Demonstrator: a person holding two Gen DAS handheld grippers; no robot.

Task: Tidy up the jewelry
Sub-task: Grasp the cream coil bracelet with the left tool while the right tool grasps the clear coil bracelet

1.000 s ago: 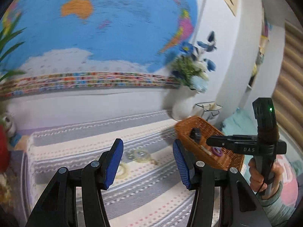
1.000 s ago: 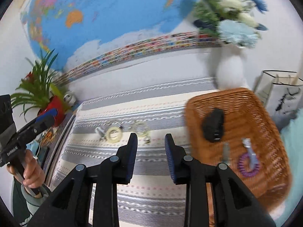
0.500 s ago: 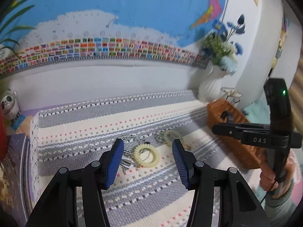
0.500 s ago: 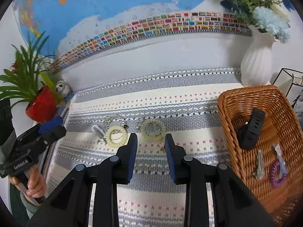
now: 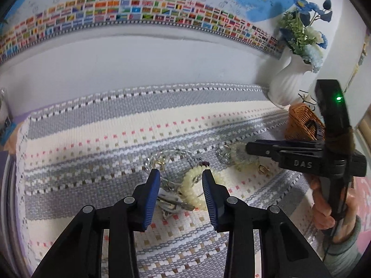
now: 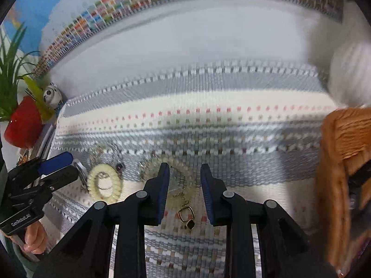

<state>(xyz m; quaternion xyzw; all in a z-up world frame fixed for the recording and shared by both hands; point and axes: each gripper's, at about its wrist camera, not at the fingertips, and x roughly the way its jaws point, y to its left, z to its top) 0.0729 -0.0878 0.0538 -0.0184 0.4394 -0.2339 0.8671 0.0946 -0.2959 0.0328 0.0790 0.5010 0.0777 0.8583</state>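
My left gripper (image 5: 180, 176) is over the striped mat (image 5: 92, 139), jaws closing, pads not yet touching the cream coil bracelet (image 5: 192, 185) and silver clip (image 5: 171, 205) between them. My right gripper (image 6: 182, 173) is closing too, with a translucent coil bracelet (image 6: 183, 180) and gold earring (image 6: 185, 213) between its pads, untouched. Wicker basket (image 6: 336, 162) sits at the mat's right end
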